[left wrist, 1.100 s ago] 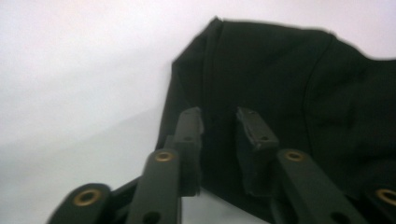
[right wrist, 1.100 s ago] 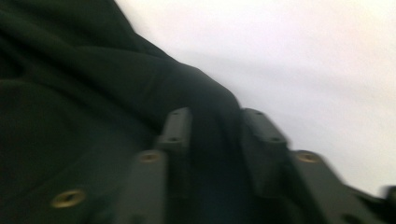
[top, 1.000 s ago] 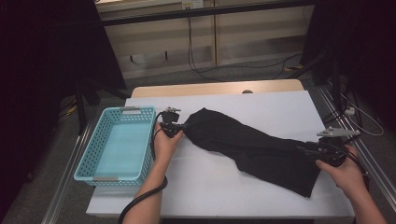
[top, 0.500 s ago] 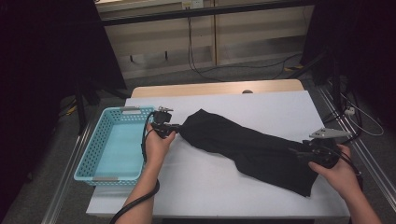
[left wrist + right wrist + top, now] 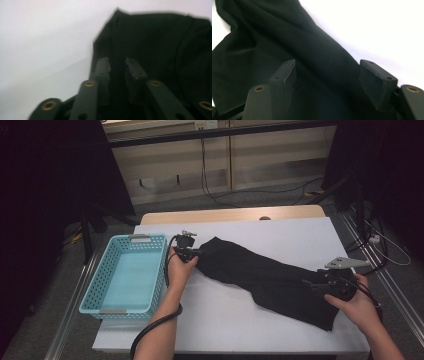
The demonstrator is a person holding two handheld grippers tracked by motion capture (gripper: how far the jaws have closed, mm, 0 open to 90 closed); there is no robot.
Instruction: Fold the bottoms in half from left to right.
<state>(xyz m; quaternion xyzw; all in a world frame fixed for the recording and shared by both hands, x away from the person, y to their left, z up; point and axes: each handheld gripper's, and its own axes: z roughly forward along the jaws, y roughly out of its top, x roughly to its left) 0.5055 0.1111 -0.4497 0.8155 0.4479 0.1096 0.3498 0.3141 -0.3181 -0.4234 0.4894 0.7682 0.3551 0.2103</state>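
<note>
Seen from above, a black garment (image 5: 270, 280) lies stretched across your white bench (image 5: 280, 235), running from about 10 o'clock near the bench's middle down to 4 o'clock by your right hand. Your left hand-held gripper (image 5: 196, 253) sits at the garment's upper left end; in the left gripper view its jaws stand narrow, with a fold of the black cloth (image 5: 155, 50) running up between the pads, and they have just been closing. Whether the pads actually pinch that fold you cannot tell from the blurred picture. Your right hand-held gripper (image 5: 311, 285) rests over the garment's lower right end; in the right gripper view its jaws stand wide apart over the dark fabric (image 5: 274, 40), having just been opening, and the pads press nothing. A light blue perforated basket (image 5: 95, 287) stands at 9 o'clock, just beside your left forearm.
</note>
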